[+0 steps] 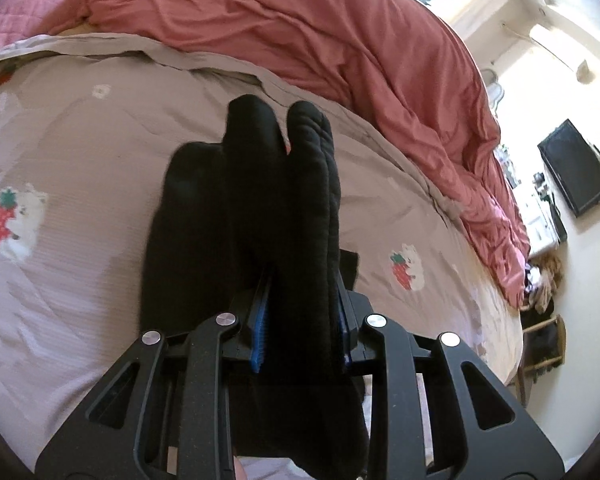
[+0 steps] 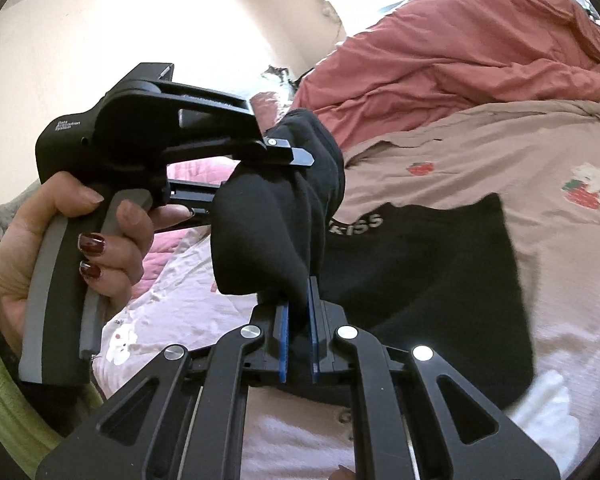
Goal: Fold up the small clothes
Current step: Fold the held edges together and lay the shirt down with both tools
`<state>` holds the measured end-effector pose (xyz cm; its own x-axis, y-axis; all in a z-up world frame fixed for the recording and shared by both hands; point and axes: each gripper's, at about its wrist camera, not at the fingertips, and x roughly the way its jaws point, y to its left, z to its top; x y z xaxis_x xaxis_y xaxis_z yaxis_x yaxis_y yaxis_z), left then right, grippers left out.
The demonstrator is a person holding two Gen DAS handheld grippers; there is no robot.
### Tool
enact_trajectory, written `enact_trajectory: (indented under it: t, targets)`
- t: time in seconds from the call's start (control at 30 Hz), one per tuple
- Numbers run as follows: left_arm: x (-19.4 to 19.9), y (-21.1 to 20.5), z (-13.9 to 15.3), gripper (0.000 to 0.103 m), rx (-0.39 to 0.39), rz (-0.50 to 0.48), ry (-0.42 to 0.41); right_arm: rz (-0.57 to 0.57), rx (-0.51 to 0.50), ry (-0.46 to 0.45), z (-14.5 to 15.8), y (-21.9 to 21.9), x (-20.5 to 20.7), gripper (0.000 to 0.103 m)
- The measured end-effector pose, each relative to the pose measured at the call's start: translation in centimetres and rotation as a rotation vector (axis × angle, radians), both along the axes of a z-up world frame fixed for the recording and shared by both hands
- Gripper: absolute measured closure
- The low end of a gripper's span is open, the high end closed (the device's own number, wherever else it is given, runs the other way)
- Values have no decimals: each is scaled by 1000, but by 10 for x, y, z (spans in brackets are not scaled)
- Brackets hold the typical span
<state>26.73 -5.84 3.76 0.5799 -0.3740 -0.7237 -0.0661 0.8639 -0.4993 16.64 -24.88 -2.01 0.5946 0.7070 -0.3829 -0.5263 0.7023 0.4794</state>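
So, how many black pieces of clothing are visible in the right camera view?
2. One bunched black piece is held up above the bedcover; one flat black piece with white letters lies on it. The bunch may hide more.

You hold a black garment (image 1: pixel 300 208) of soft, matt knitted cloth with fine ribbing. Your left gripper (image 1: pixel 304 308) and right gripper (image 2: pixel 298 320) are matt black plastic with shiny metal rivets and ridged blue pads (image 1: pixel 260 320). The bedsheet (image 1: pixel 80 140) is finely ribbed matt cloth; the red duvet (image 1: pixel 340 40) is smooth and crumpled.
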Motion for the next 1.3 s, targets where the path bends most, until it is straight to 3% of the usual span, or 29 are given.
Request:
enact_trajectory:
  t: [0.27, 0.33, 0.37, 0.43, 0.57, 0.6, 0.77, 0.97, 1.1, 1.17, 1.23, 1.3]
  targets:
    - [12, -54, -14, 83, 49, -67, 20, -60, -10, 29, -13, -39, -4, 96]
    - [14, -63, -23, 70, 15, -92, 27, -71, -18, 49, -19, -45, -3, 96]
    - [14, -65, -29, 51, -20, -105, 40, -82, -23, 66, -23, -49, -3, 96]
    - [12, -66, -34, 39, -35, -105, 43, -107, -36, 105, -31, -54, 0, 95]
    - [-3, -50, -33, 44, -10, -61, -3, -138, -43, 180, -48, -69, 4, 86]
    - [-7, -44, -33, 44, 0, -44, -15, -148, -61, 174, -50, -72, 1, 82]
    - [-29, -11, -32, 45, 149, 76, -58, -176, -102, 152, -49, -86, -7, 81]
    - [-46, 5, -45, 45, 262, 133, -69, -206, -109, 131, -34, -99, 1, 75]
    - [-51, -9, -75, 45, 293, 53, -28, -212, -117, 108, -24, -98, 6, 73]
    - [-54, -25, -97, 43, 374, 14, 1, -219, -140, 102, -22, -93, 9, 73]
    - [-61, -35, -104, 43, 460, -4, -44, -227, -155, 108, -21, -90, 12, 73]
    - [-65, -33, -101, 43, 449, -15, -54, -223, -174, 106, -20, -85, 14, 73]
